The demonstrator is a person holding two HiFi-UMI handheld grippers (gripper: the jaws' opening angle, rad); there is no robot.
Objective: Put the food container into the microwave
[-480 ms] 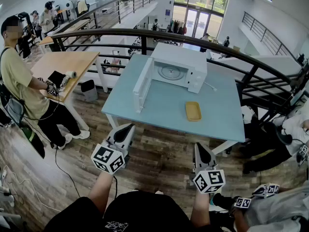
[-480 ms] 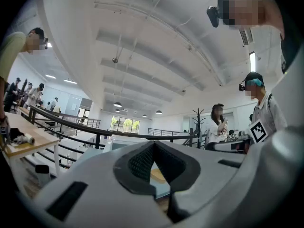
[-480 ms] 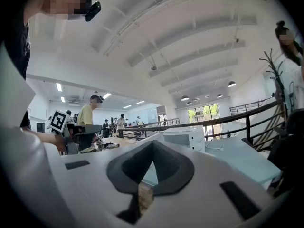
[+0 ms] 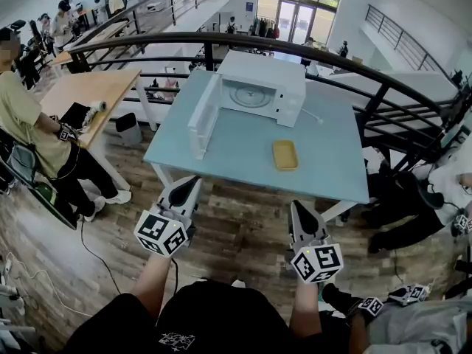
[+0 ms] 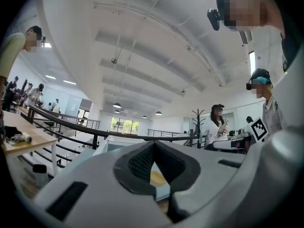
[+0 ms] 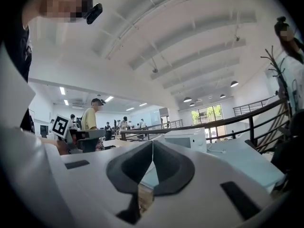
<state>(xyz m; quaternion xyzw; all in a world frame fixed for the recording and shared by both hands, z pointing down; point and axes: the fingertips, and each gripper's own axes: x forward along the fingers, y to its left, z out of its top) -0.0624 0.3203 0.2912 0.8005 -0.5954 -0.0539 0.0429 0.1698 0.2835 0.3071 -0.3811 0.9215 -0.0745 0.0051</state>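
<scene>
Slippage worries us: our left claw (image 4: 190,185) and right claw (image 4: 298,211) are closed, empty; the shallow container (image 4: 285,154) may tip when pinched.

A light blue bench (image 4: 236,157) stands on a wooden plank floor (image 4: 243,227). A white microwave (image 4: 274,87) sits at its far side, with the door (image 4: 200,127) swung wide open on the left. A yellow food container (image 4: 285,154) lies on the bench nearer the front edge, apart from the microwave.
</scene>
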